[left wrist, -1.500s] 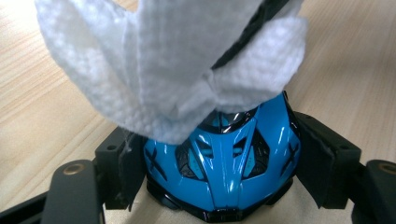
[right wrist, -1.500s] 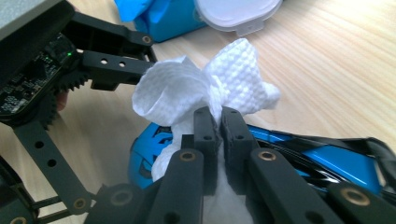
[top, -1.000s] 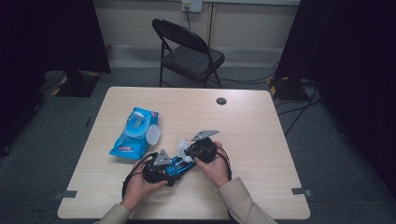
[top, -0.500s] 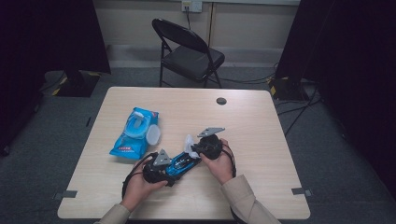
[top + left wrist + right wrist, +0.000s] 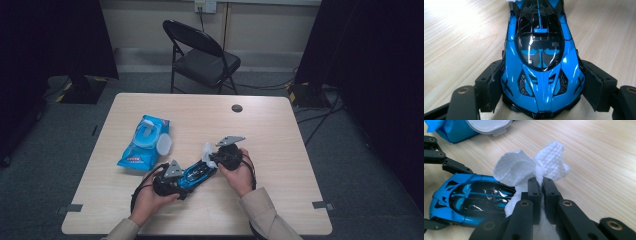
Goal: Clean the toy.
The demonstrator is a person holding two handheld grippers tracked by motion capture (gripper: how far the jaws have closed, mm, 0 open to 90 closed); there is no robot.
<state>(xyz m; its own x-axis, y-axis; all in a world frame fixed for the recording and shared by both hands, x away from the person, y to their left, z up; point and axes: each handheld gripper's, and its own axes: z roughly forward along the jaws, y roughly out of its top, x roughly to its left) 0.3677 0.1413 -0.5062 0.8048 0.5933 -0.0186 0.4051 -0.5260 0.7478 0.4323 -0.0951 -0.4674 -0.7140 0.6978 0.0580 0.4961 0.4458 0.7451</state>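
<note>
My left gripper clamps a blue toy car across its front end; in the left gripper view both black jaws press against the car's flanks, its nose pointing toward the camera and its rear away. The car rests low over the wooden table, near the front edge where my hands come in. My right gripper has its jaws pinched shut on a white wipe; in the right gripper view the crumpled wipe bulges out above the closed jaw tips and lies against the dark roof and rear of the car. The wipe thus sits at the car's far end from my left gripper, the two grippers facing each other along the car's length. A blue pack of wipes with its round white lid open lies on the table to the left of the car, apart from it. A folding chair stands beyond the table.
</note>
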